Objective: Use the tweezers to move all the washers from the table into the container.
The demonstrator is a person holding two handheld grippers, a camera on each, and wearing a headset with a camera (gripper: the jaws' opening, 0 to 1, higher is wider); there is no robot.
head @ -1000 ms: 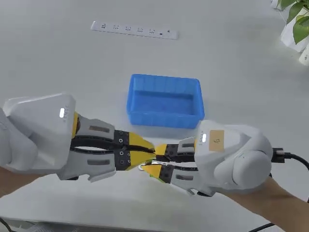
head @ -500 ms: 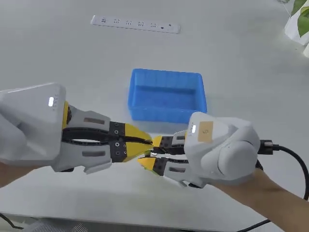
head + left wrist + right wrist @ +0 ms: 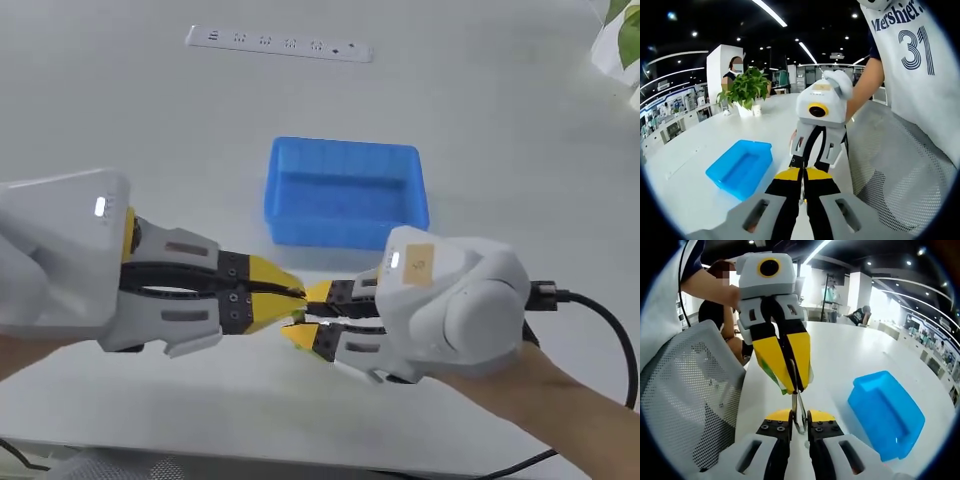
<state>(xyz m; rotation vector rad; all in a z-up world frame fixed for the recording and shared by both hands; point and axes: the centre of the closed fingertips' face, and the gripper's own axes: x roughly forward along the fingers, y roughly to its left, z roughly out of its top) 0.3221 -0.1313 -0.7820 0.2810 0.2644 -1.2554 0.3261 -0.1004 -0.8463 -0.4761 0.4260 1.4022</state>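
Observation:
Thin metal tweezers (image 3: 798, 410) run between the two grippers, which meet tip to tip above the white table (image 3: 150, 130). My left gripper (image 3: 296, 303) comes in from the left with its yellow jaws shut on one end of the tweezers. From the right, my right gripper (image 3: 305, 318) has its jaws shut on the other end. The right gripper view has my right gripper (image 3: 799, 416) at the bottom and my left gripper (image 3: 796, 389) facing it. The blue container (image 3: 345, 195) stands just beyond the grippers; its inside looks empty.
A white power strip (image 3: 278, 45) lies at the far side of the table. A potted plant (image 3: 625, 40) stands at the far right corner. A mesh chair (image 3: 695, 390) is beside the table's near edge, and people are in the background.
Both grippers have stayed tip to tip and drifted slightly left and up in the picture; the head camera has shifted too. The container has not moved.

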